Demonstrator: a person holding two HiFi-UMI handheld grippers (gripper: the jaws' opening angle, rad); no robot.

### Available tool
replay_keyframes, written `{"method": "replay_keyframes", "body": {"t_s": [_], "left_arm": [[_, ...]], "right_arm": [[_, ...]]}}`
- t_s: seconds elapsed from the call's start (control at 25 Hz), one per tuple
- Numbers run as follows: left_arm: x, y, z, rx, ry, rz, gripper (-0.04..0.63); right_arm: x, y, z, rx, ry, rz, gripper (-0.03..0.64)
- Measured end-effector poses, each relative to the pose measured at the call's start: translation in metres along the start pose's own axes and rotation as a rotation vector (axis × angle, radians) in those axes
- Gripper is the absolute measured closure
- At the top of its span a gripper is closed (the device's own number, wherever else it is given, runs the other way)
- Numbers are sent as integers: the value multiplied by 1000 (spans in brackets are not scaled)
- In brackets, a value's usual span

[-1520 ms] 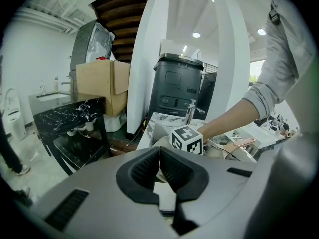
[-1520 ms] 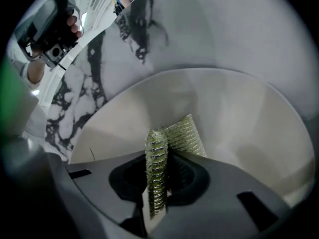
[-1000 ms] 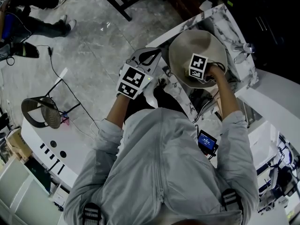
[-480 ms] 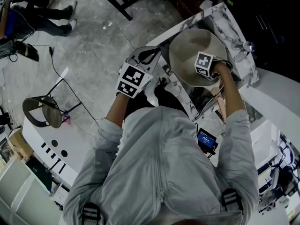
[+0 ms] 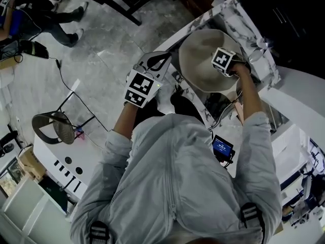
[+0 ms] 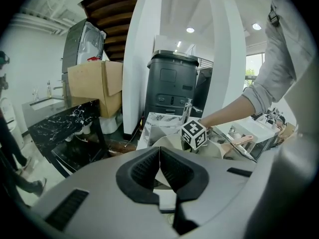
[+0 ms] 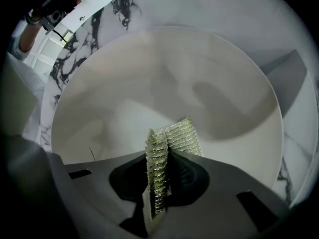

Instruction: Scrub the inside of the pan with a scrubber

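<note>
Floor (image 5: 101, 39): grey stone tiles, with a dark chair (image 5: 53, 126) standing on them at the left of the head view.
Table (image 5: 242, 15): white marble pattern with dark veins; it carries the pan at the upper middle of the head view.
Bin (image 6: 172, 83): dark grey, upright beyond the table in the left gripper view, with a cardboard box (image 6: 94, 88) to its left.
Pan (image 5: 198, 60): large, round and pale beige, sitting on the table; its bare inside fills most of the right gripper view.
Left tongs (image 6: 159, 171): clenched, the dark pads meeting at their tips with nothing between them; held just beside the pan's left rim, apart from it.
Right tongs (image 7: 164, 171): clamped on the scrubber and held over the right part of the pan's inside, pointing down at its floor.
Scrubber (image 7: 167, 143): a folded, glittering mesh pad, standing on edge between the right tongs' pads, its free end out over the pan's floor; whether it touches the floor cannot be told.
</note>
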State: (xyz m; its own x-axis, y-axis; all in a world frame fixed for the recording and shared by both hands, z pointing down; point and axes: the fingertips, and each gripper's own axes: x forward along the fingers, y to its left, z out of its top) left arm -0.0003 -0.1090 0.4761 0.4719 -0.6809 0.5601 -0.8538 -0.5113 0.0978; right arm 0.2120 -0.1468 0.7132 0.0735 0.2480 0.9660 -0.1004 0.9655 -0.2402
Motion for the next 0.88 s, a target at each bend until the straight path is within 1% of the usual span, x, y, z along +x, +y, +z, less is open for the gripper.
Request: {"method": "replay_keyframes", "body": {"t_s": [0.12, 0.24, 0.4, 0.52, 0.68, 0.88], "left_arm": [[1, 7, 2, -12, -2, 12, 572], [7, 17, -1, -33, 3, 6, 572], [15, 27, 0, -29, 10, -17, 572], [20, 35, 4, -33, 3, -37, 572], [24, 45, 5, -21, 14, -74, 572], [27, 56, 10, -3, 22, -106, 572]], "right_arm": [[2, -8, 14, 11, -39, -16, 532], [1, -14, 29, 29, -76, -22, 532], [-6, -18, 38, 34, -55, -85, 531], [-3, -3, 59, 29, -118, -53, 531], [1, 19, 77, -16, -155, -23, 531], [3, 52, 76, -52, -134, 17, 531]]}}
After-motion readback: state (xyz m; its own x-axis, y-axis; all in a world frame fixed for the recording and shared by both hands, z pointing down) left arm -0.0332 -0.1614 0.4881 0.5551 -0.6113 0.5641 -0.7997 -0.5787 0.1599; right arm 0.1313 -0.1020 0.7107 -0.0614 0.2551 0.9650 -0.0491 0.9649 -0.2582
